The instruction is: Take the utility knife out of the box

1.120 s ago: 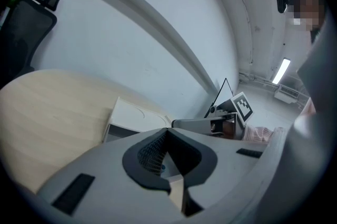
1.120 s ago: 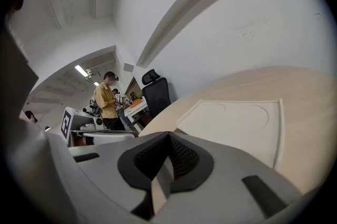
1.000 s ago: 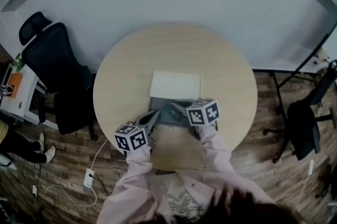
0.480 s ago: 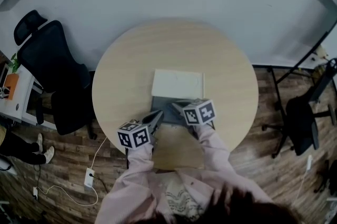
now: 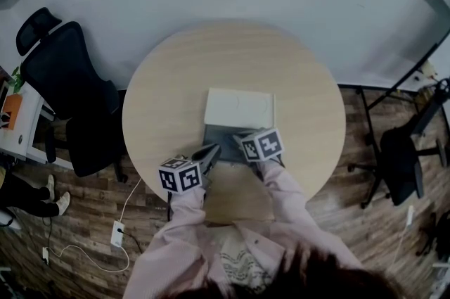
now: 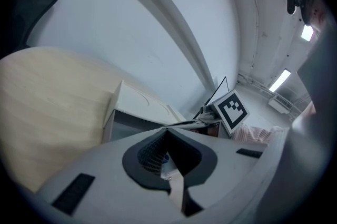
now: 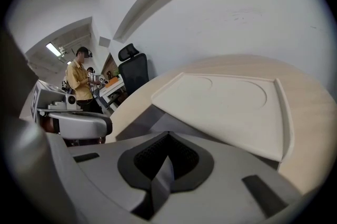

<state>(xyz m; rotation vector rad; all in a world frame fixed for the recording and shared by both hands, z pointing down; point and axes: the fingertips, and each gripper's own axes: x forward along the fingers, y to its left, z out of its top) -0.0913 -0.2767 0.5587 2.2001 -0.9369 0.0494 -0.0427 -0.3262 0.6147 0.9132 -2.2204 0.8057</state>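
grey open box (image 5: 219, 134) just under clenched, empty right fingers (image 5: 241, 138); left fingers (image 5: 207, 154) clenched by its near edge

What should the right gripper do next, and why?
Probably open its jaws before going lower. The right gripper points down over the open box, whose lid lies folded back on the table. Its jaws are together with nothing between them, so as they stand they could not close around the knife, which I cannot make out in these views.
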